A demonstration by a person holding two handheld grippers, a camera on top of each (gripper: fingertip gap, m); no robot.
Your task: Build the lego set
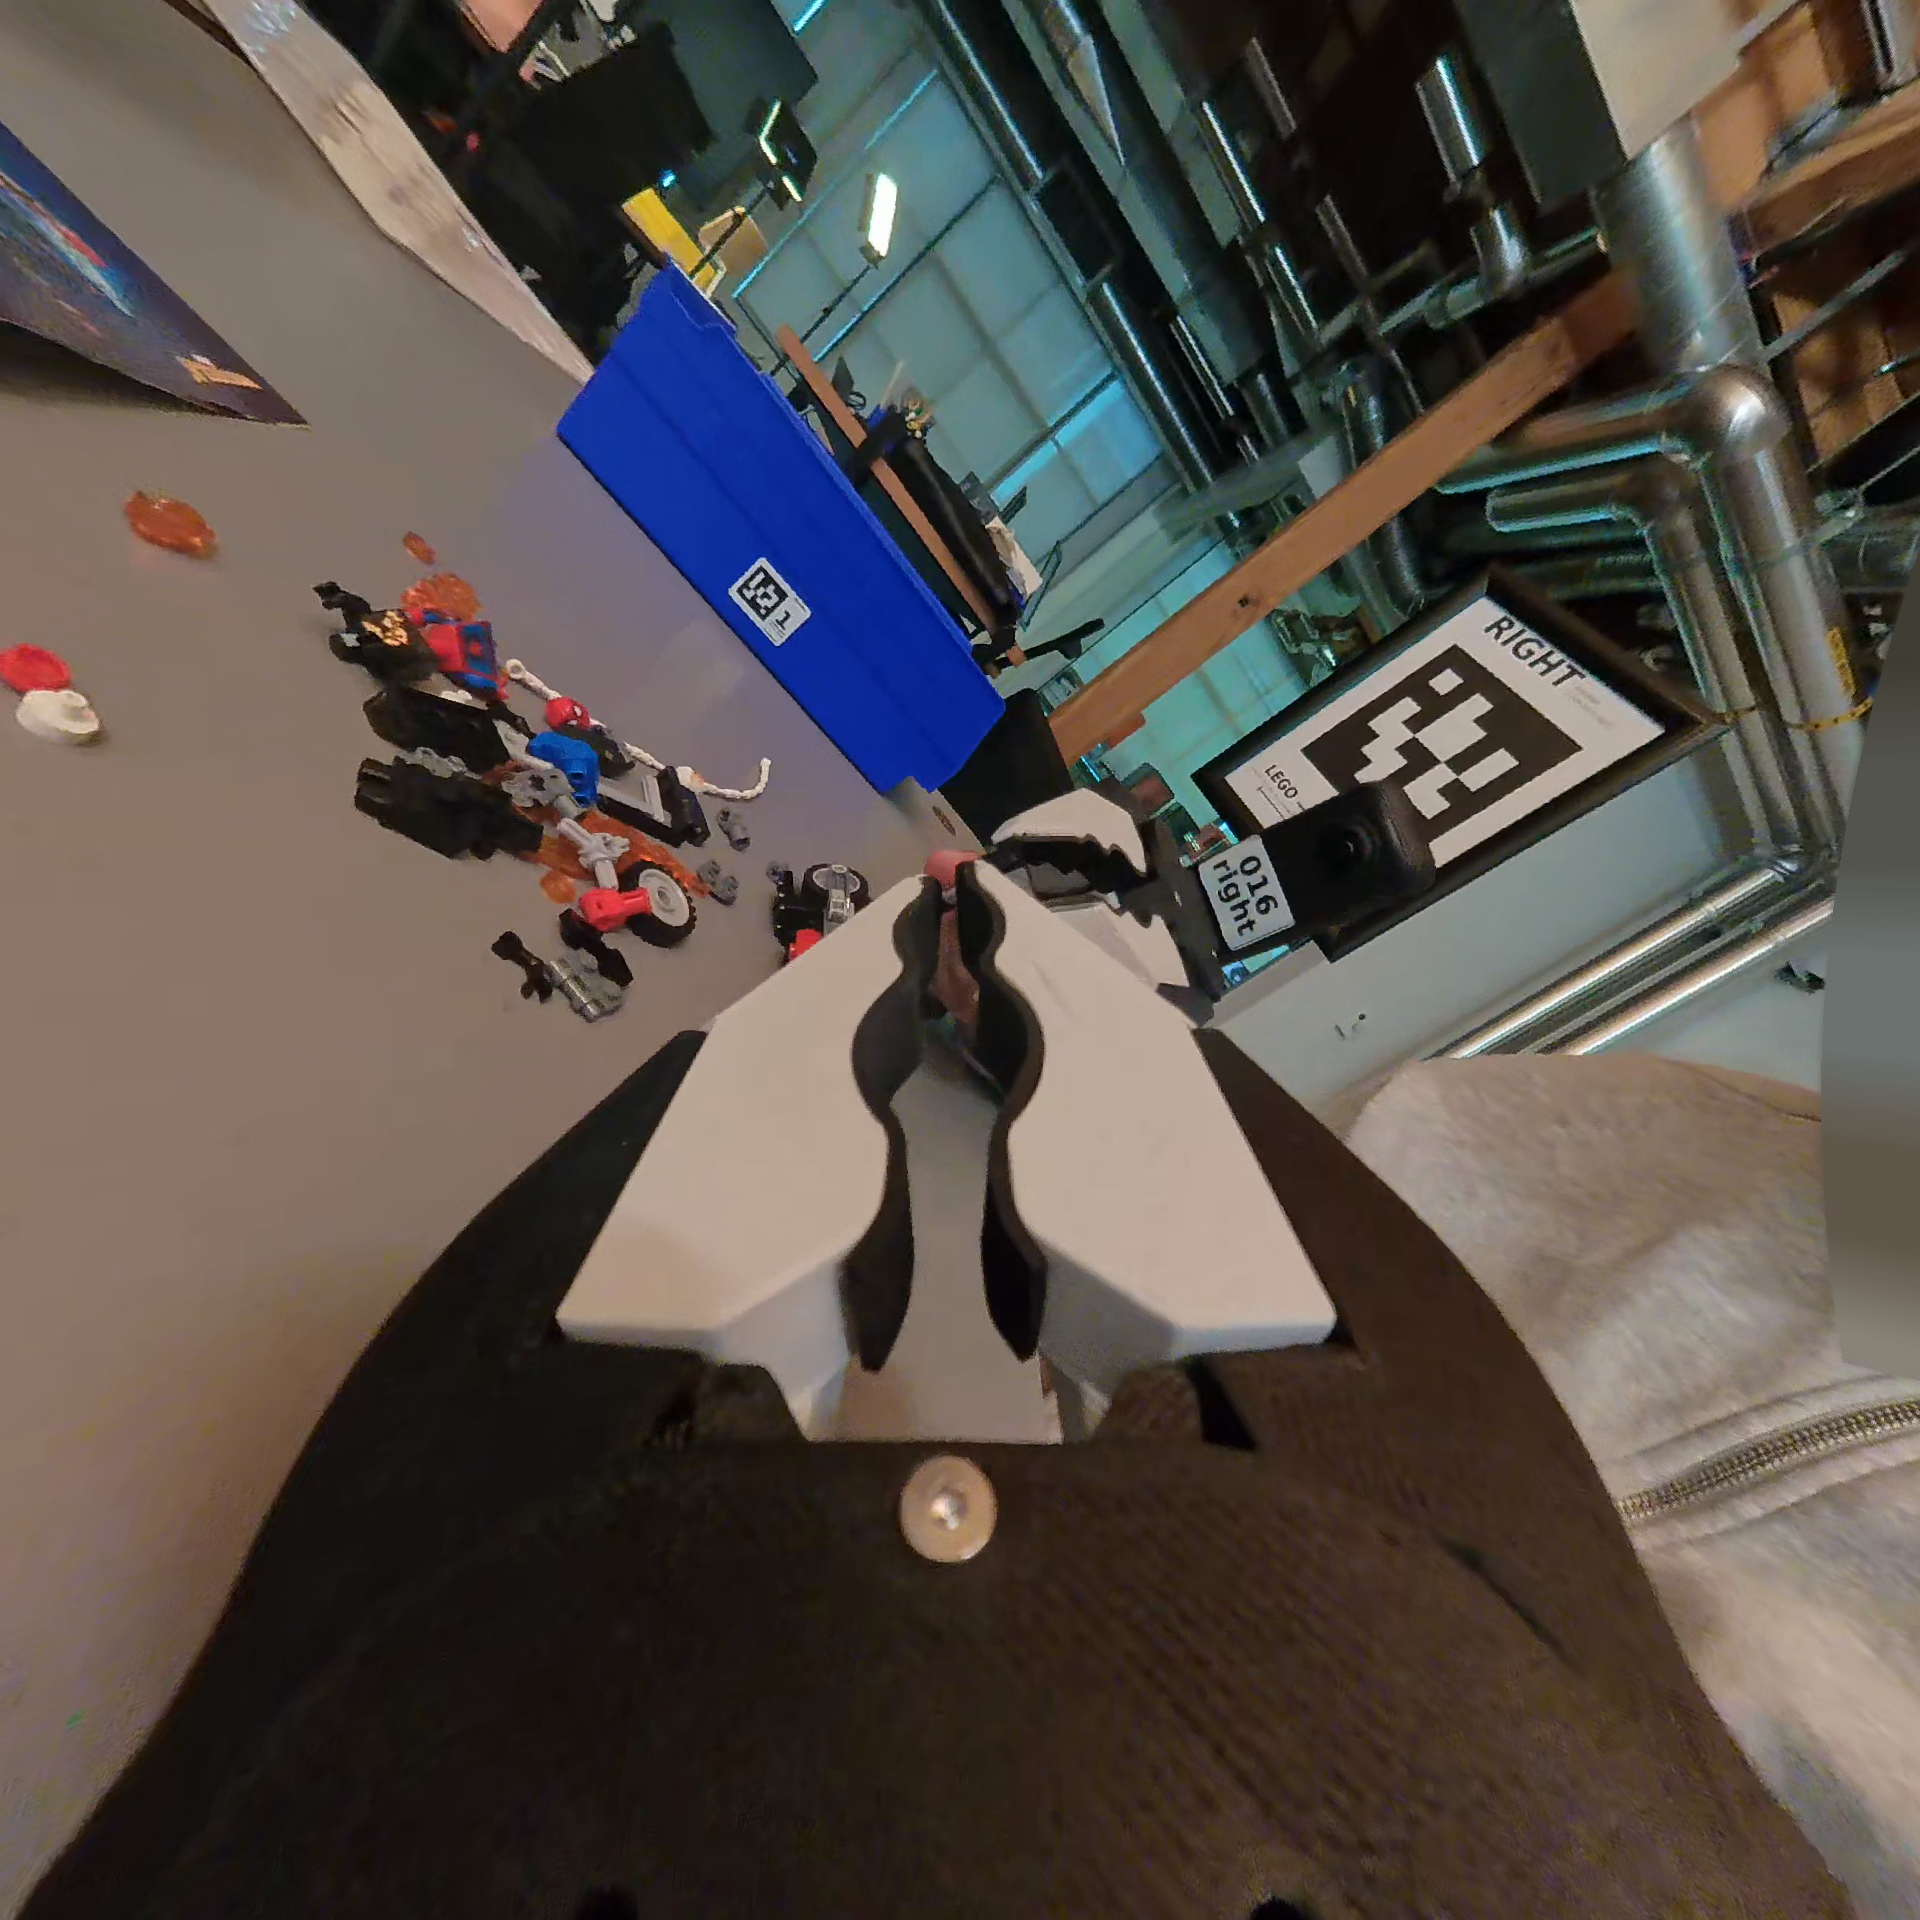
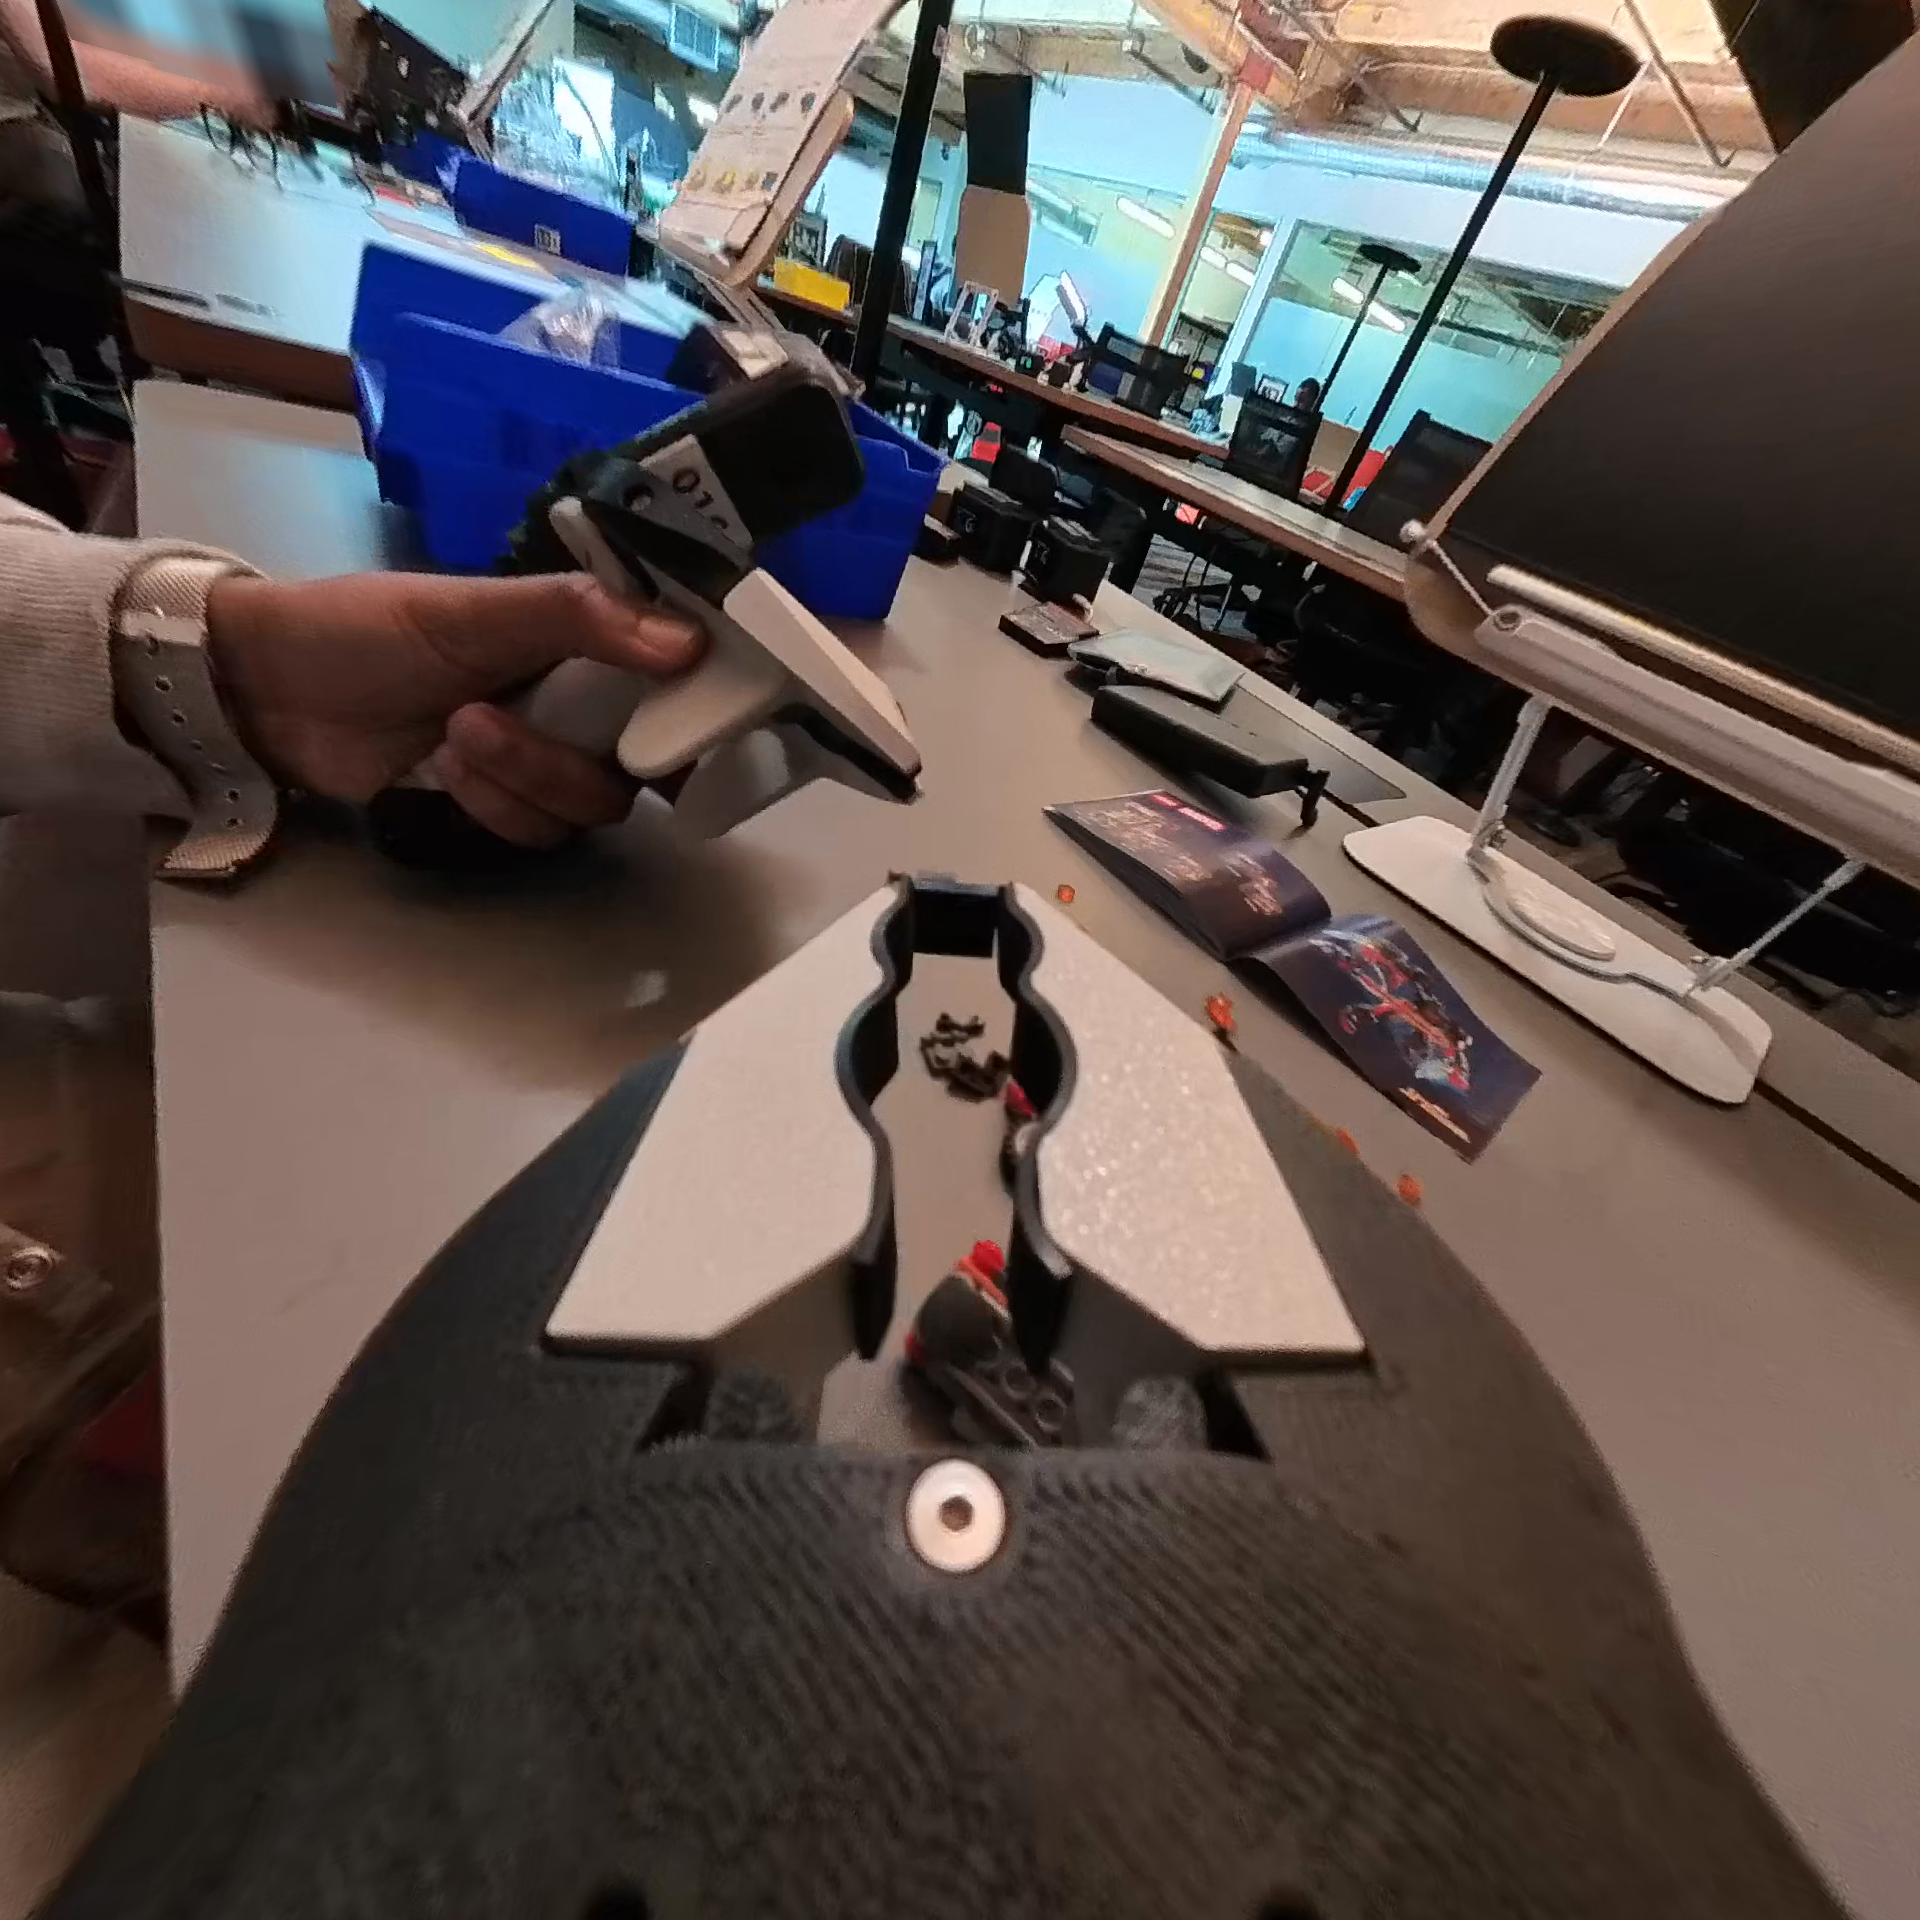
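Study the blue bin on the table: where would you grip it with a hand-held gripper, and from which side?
Probably pinch the blue bin by its near wall's rim, coming from above: it stands upright and open-topped, so the thin rim suits a pinch; the body looks too wide.

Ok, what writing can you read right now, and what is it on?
I won't quote writing; here is what bears it.
White tag on right gripper: legible.
Marker board behind it: legible.
Sticker on blue bin: code, one digit.
Booklet: too blurred.
Tag on left gripper: partly hidden.
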